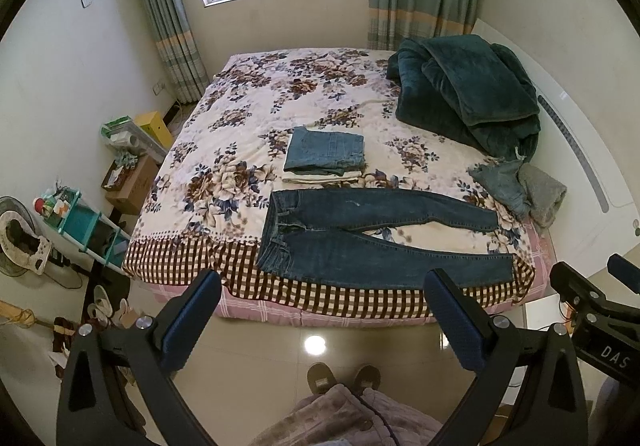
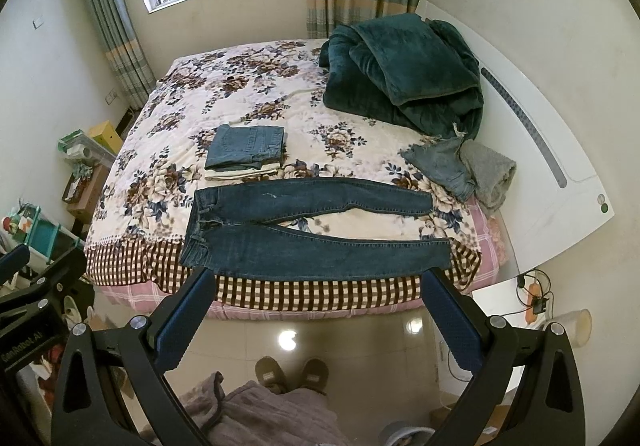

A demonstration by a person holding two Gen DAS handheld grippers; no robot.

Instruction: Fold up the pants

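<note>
Denim pants (image 1: pixel 372 242) flat, beyond empty spread jaws

Both grippers hang side by side above the floor, the left gripper (image 1: pixel 322 288) and right gripper (image 2: pixel 318 286) each with jaws spread wide and empty, above the person's slippered feet (image 1: pixel 344 376).

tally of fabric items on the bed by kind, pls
Dark jeans, spread flat: 1
Folded garments in the stack, blue denim over a cream piece: 2
Crumpled light denim piece: 1
Grey fuzzy item: 1
Green blanket: 1
Total: 6
</note>
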